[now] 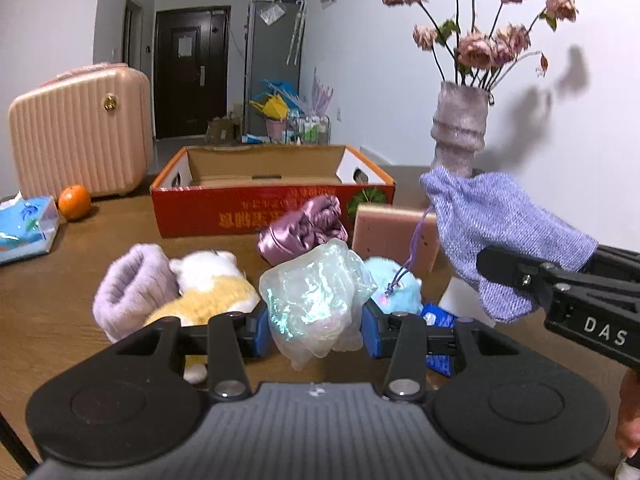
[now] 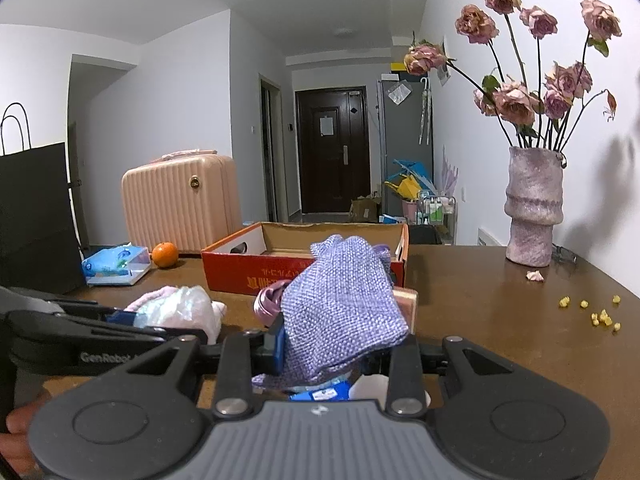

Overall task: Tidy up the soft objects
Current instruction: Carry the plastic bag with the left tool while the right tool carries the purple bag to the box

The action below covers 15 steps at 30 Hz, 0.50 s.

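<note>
Both hand-held grippers hold loads clear of the desk [image 2: 460, 280] for boxing: left hand-held gripper [image 1: 316, 324] clamps the plastic bag [image 1: 316, 292]; right hand-held gripper [image 2: 332, 350] pinches the pouch [image 2: 340, 308] tight, box [image 1: 272, 200] ahead.

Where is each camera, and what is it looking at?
Left wrist: sits on the left tongs, facing the box; they pinch a shiny plastic bag.
Right wrist: sits on the right tongs, facing the door; they pinch a purple pouch; a hand shows.
Both see the vase.

Left gripper [image 1: 316, 328] clamped on something, right gripper [image 2: 340, 352] likewise, side by side
</note>
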Available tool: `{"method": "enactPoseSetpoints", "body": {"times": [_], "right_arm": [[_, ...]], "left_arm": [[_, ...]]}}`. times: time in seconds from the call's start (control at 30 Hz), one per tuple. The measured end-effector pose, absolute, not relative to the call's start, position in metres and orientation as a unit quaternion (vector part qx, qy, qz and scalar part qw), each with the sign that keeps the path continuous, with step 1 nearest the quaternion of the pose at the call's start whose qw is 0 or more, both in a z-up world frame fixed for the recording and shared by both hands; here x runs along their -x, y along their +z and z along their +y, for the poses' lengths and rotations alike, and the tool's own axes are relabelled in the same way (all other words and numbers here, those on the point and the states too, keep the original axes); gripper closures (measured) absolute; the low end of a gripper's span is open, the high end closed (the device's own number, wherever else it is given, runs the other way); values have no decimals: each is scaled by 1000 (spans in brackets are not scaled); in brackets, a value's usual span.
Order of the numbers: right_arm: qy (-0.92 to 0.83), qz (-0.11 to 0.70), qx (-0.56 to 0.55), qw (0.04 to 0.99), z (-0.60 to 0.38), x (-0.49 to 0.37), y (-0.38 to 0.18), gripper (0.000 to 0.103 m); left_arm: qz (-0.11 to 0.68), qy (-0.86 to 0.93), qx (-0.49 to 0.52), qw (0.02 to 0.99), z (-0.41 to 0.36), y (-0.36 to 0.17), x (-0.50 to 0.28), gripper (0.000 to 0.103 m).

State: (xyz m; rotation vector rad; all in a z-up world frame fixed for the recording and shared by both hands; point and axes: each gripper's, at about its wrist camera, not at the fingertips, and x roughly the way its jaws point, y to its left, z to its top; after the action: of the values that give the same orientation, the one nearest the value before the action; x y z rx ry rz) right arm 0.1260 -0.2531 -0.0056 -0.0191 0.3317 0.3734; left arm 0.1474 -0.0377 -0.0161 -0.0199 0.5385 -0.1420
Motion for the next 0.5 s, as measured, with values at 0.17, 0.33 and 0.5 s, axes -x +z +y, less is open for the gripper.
{"method": "enactPoseSetpoints", "body": {"times": [0.17,0.33,0.5], "right_arm": [[187,156,11,970,-247,-128,0,72],[188,149,12,971,-240,-131,3,72],[189,142,10,972,-232,-135,7,72]], "left_arm": [[248,-61,14,967,-30,-7,-143,58],[234,-50,21,971,-21,1,-142,58],[220,-43,22,974,-12,7,-144,58]]}}
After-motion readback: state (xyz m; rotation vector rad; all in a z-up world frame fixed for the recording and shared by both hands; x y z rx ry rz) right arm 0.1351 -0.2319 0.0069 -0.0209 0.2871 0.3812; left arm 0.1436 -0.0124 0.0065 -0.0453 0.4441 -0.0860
